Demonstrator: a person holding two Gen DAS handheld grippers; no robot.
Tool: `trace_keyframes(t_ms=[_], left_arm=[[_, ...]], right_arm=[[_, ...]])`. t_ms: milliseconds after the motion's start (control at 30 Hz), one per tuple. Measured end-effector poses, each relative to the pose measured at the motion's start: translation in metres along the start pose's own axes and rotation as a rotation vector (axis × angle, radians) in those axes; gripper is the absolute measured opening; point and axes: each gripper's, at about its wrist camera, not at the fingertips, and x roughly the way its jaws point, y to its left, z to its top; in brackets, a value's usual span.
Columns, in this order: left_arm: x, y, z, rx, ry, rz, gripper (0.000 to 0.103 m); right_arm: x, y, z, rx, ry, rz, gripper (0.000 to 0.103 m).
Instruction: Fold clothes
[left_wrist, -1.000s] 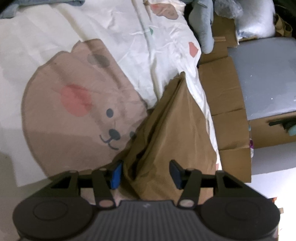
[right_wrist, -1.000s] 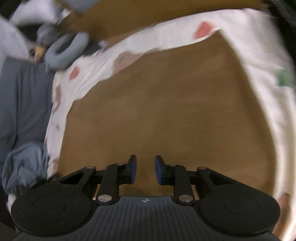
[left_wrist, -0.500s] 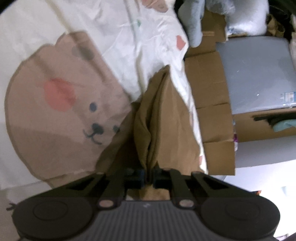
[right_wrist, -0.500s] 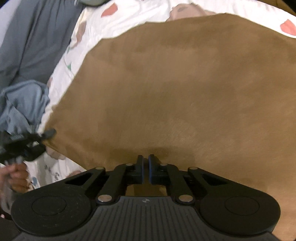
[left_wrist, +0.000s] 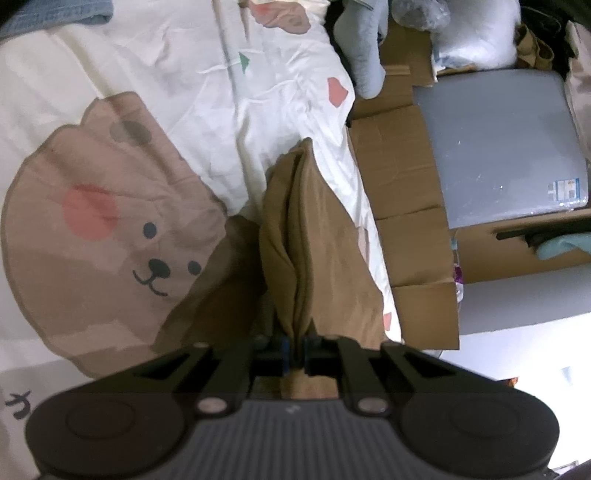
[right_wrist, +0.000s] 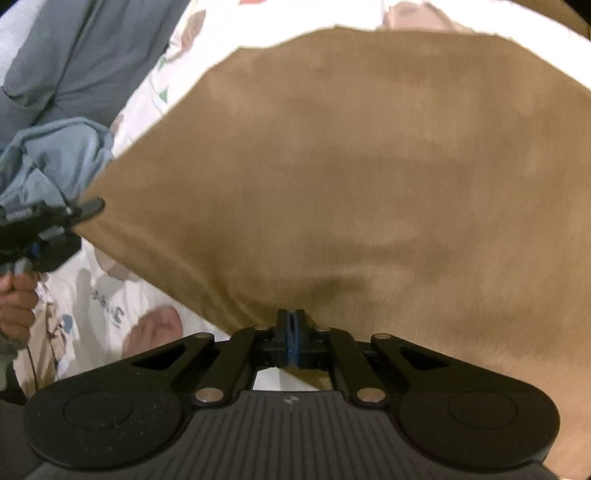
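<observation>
A brown garment (left_wrist: 317, 251) lies on a white bed sheet (left_wrist: 192, 74) with a large bear print. In the left wrist view its near corner is bunched into upright folds, and my left gripper (left_wrist: 295, 350) is shut on that corner. In the right wrist view the brown garment (right_wrist: 351, 177) spreads wide and flat, and my right gripper (right_wrist: 291, 325) is shut on its near edge. At the far left of that view the left gripper (right_wrist: 88, 206) pinches the cloth's other corner, held by a hand (right_wrist: 16, 295).
Flattened cardboard (left_wrist: 399, 177) and a grey panel (left_wrist: 498, 147) lie beside the bed. A blue-grey stuffed toy (left_wrist: 364, 48) hangs at the bed's far edge. Blue-grey clothes (right_wrist: 48, 162) and dark grey fabric (right_wrist: 85, 51) lie left of the brown garment.
Both grippers have closed on the brown garment. The left one has lifted its corner a little. The right one swept over the cloth and rolled before it clamped the near edge.
</observation>
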Motion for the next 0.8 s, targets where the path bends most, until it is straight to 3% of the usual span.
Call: trace_keyframes(t_ms=[233, 800], left_arm=[[0.001, 0.005, 0.001, -0.007, 0.0, 0.015, 0.007], [0.014, 0.041, -0.004, -0.076, -0.005, 0.065, 0.007]], right_arm=[[0.003, -0.016, 0.03, 0.023, -0.061, -0.11, 0.002], [0.036, -0.056, 0.11, 0.113, -0.222, -0.254, 0.006]])
